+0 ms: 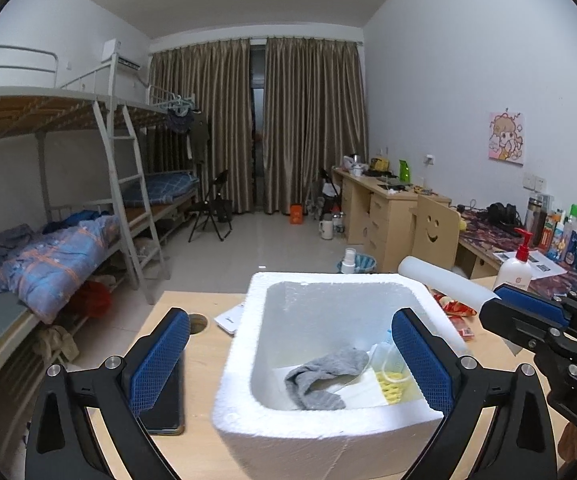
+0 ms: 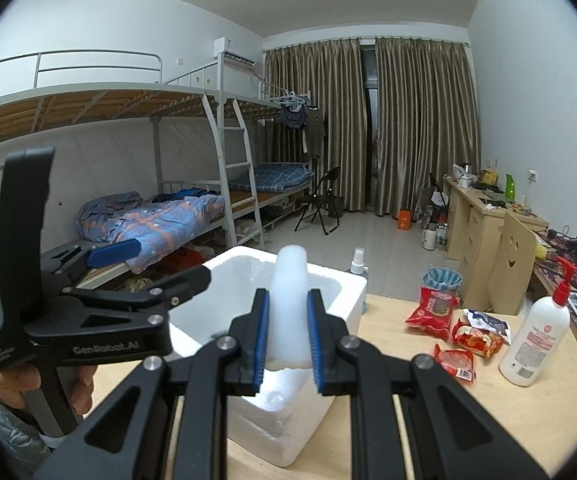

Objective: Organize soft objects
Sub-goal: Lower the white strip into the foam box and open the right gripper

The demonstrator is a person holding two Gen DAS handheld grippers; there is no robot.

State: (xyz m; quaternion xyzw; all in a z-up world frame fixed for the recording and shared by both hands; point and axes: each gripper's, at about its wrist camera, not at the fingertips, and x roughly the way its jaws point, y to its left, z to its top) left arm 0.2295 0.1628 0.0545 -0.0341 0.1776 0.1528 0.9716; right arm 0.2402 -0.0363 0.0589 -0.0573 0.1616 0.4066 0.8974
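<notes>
Your left gripper (image 1: pixel 290 360) hangs over the near end of a white foam box (image 1: pixel 236 364) on a wooden table (image 1: pixel 204 360), its blue-padded jaws spread wide with nothing between them. Inside the box a grey sock (image 1: pixel 324 376) lies crumpled beside a yellow-and-white item, too unclear to name. Your right gripper (image 2: pixel 287 338) is clamped on a white foam roll (image 2: pixel 290 304), holding it above the box's right rim. Red snack packets (image 2: pixel 434 308) and a white pump bottle (image 2: pixel 536 336) sit further right on the table.
</notes>
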